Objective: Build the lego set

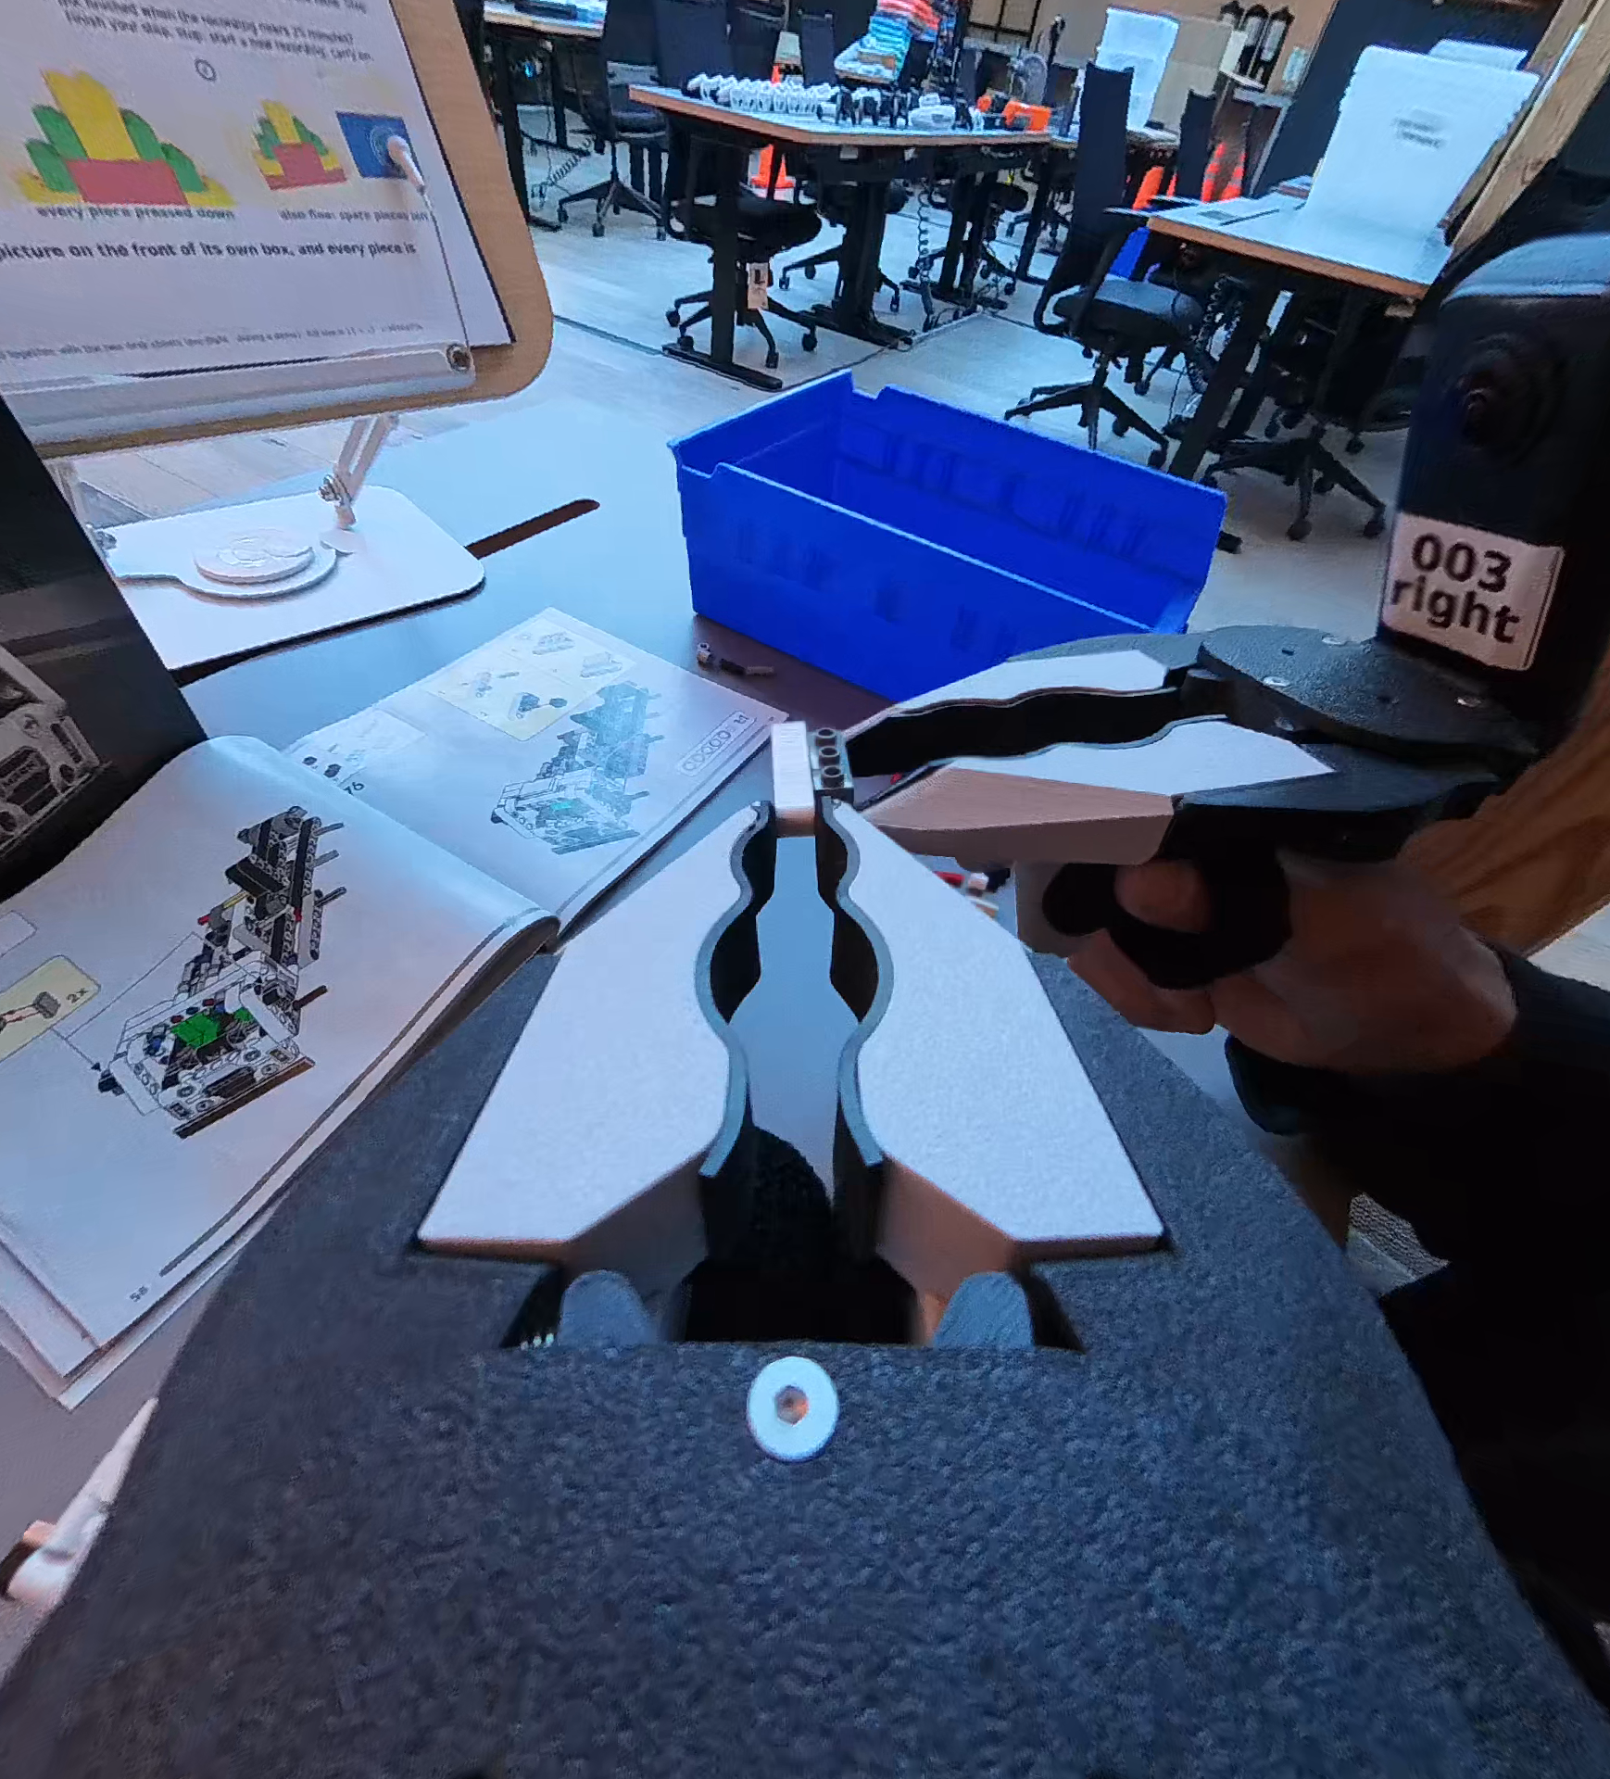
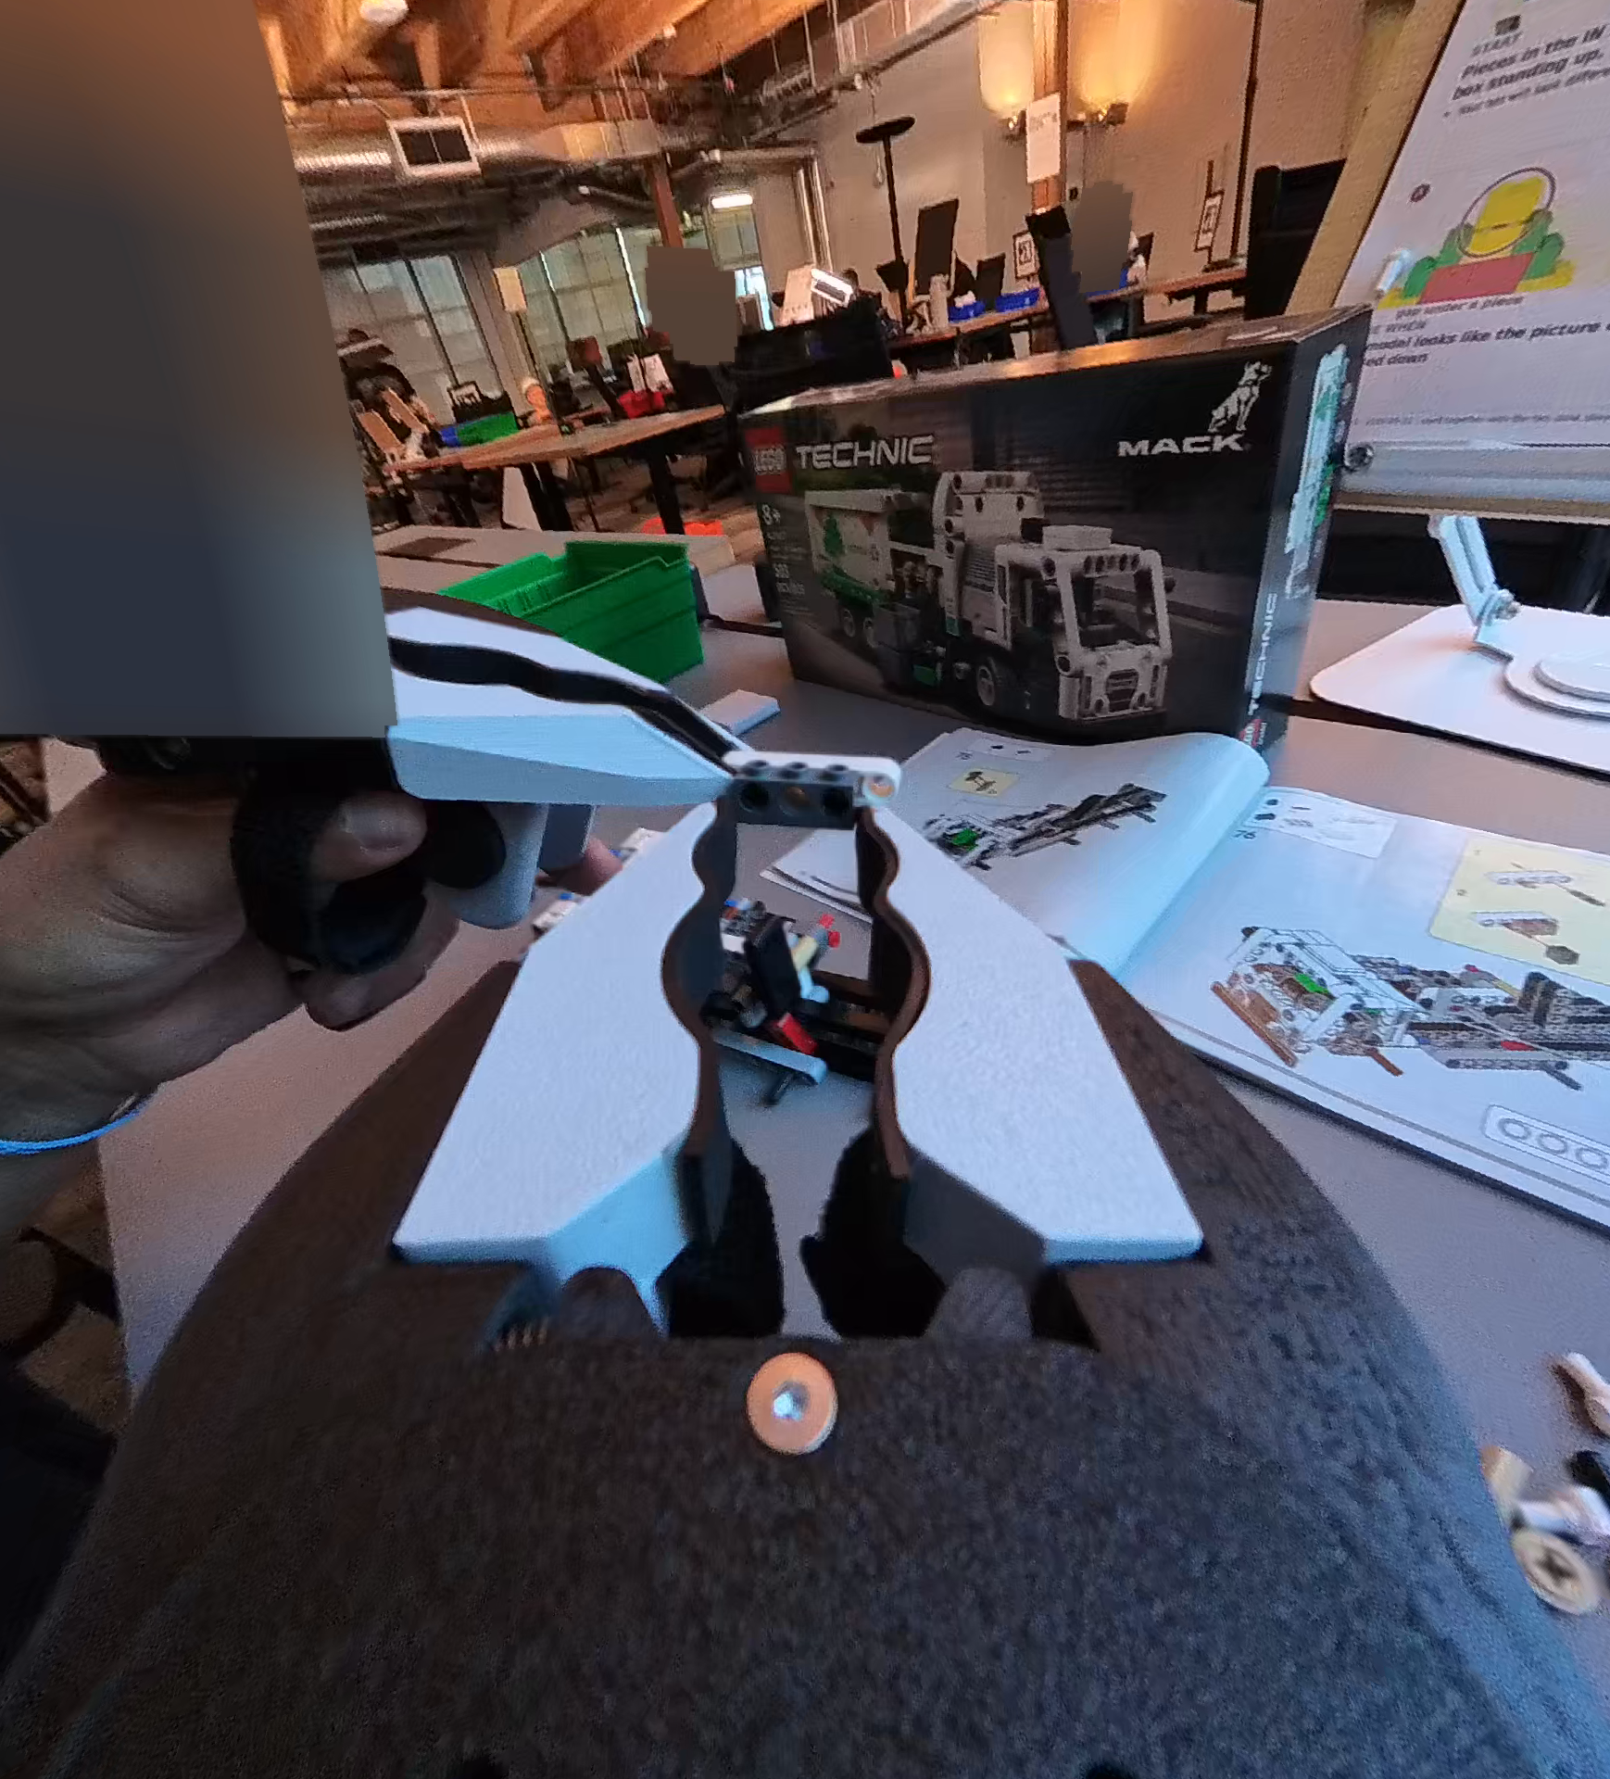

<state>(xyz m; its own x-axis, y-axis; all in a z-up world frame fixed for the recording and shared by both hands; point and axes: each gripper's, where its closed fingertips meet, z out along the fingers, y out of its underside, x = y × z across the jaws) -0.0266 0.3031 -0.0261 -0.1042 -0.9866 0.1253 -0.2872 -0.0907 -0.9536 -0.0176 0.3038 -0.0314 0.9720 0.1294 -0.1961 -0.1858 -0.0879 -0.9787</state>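
Note:
My left gripper (image 1: pixel 793 823) is shut on a small white piece (image 1: pixel 793 770) and holds it upright above the table. My right gripper (image 1: pixel 859 770) comes in from the right, shut on a dark grey brick with holes (image 1: pixel 832 765) that touches the white piece's side. In the right wrist view my right gripper (image 2: pixel 793 820) clamps the dark grey brick (image 2: pixel 793 799) by its ends. The white piece (image 2: pixel 869 770) lies along the brick's top. The left gripper (image 2: pixel 719 760) reaches it from the left. A partly built model (image 2: pixel 782 992) lies on the table below.
An open instruction booklet (image 1: pixel 301 915) lies on the grey table, also in the right wrist view (image 2: pixel 1359 915). A blue bin (image 1: pixel 926 539) stands behind, a green bin (image 2: pixel 609 606) farther left. The set's box (image 2: pixel 1022 539) stands upright. Loose pieces (image 2: pixel 1590 1502) lie at right. A stand with a sheet (image 1: pixel 204 193) is at back. Less than 4 cm separates the two grippers' tips.

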